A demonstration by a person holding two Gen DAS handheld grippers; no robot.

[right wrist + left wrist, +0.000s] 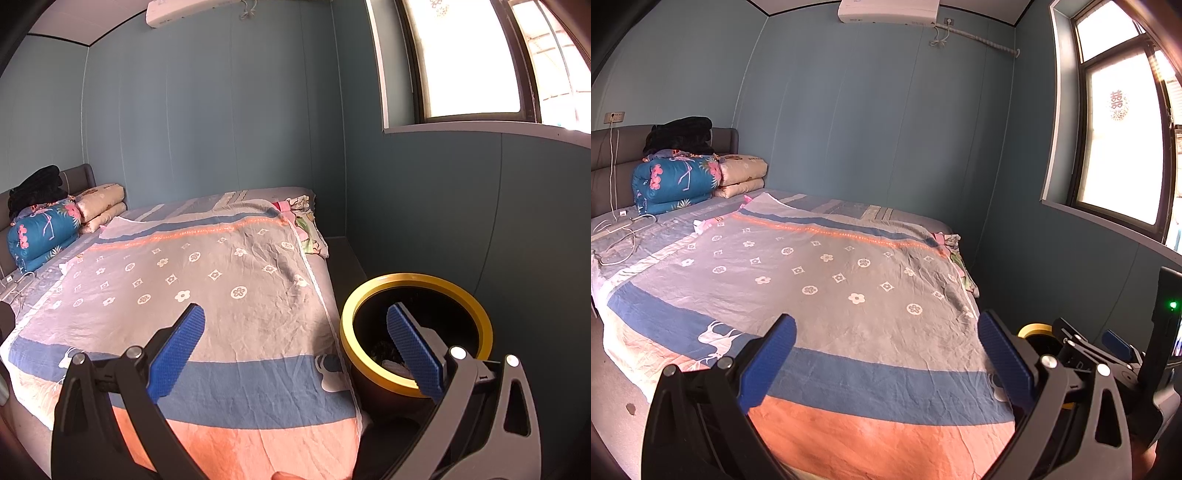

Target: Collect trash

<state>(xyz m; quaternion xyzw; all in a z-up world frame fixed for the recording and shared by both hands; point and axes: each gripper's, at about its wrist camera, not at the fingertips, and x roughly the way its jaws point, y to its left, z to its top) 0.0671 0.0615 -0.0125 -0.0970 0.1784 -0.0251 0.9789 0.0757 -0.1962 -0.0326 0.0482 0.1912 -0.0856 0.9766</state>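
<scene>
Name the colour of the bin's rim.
Yellow rim, black bin; clearest in the right wrist view.

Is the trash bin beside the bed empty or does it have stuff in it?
Not empty. The right wrist view looks down into the yellow-rimmed trash bin, and pale crumpled scraps lie at its dark bottom. How full, cannot tell.

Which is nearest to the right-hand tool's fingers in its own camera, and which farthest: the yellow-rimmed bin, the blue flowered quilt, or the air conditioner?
1. Yellow-rimmed bin: beside the bed's foot, right behind the right gripper.
2. Blue flowered quilt: folded at the bed's head, far left.
3. Air conditioner: high on the far wall.
</scene>
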